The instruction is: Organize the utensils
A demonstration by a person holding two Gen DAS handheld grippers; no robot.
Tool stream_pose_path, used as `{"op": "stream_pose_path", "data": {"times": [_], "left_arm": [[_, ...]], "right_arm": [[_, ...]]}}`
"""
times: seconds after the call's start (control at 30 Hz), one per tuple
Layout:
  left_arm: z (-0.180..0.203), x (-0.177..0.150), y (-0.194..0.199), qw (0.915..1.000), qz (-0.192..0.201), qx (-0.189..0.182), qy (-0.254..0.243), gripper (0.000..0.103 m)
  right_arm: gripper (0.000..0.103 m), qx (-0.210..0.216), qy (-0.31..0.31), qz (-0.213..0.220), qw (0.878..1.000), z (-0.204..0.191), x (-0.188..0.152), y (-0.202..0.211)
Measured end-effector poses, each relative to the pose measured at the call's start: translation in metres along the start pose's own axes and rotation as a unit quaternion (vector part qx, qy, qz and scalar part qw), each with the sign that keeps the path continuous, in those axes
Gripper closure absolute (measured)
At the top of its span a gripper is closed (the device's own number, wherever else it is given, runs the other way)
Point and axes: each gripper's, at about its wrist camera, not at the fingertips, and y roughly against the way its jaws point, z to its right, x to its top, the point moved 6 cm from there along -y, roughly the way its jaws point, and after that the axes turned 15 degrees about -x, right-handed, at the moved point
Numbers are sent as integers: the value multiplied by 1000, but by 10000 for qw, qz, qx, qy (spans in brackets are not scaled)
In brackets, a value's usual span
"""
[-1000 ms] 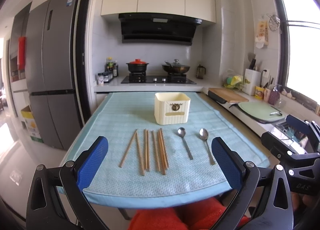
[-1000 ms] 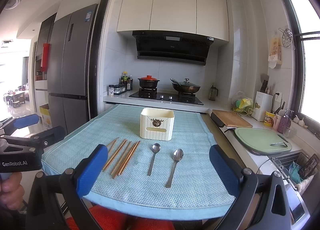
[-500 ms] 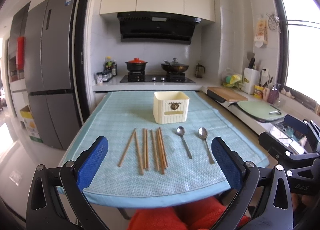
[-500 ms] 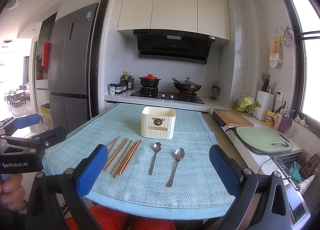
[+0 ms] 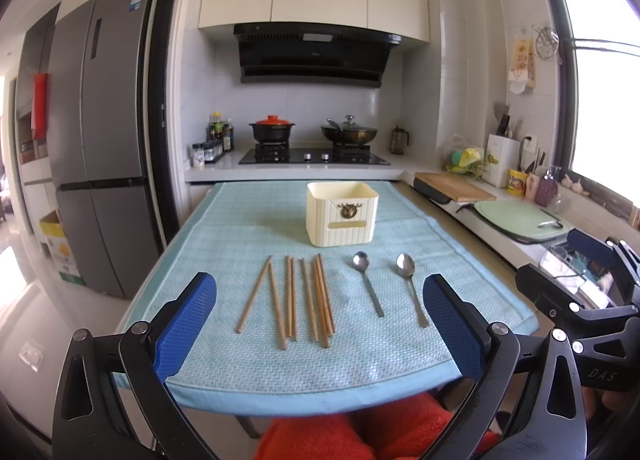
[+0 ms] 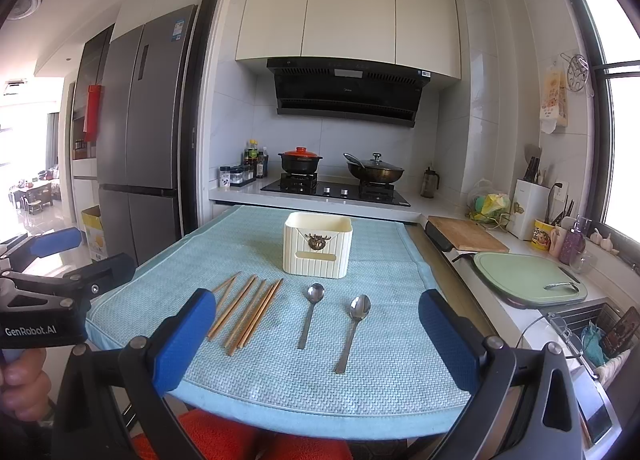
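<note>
Blue pads frame my view on both sides: my left gripper and my right gripper both hang spread wide at the near edge of the table, holding nothing. Below them, cut off by the frame, is red cloth I can't identify.

Just ahead, on the teal mat, the chopsticks lie in a loose fan with their long axes running away from me, so my fingers would close across them rather than along them. They sit in front of my left gripper. I can't count them surely, since several overlap.

To their right lie two spoons, also lengthwise, handles toward me and bowls away. The left spoon and the right spoon lie apart from each other, and both fall between my right gripper's pads, so I judge that hand the nearer one for them.

Beyond all of these stands the cream holder, upright and open-topped, well apart from my fingers. Its inside is hidden from here.
</note>
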Motion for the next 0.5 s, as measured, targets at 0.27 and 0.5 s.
{"op": "stream_pose_path", "data": {"times": [0.27,0.5], "left_arm": [[0,0,0,10000,-5,-1,-2,0],[0,0,0,10000,-7,1,-2,0]], "right_arm": [[0,10,-4,-13,10000,-1,0,0],[0,12,-1,-15,10000,-1,-1,0]]}}
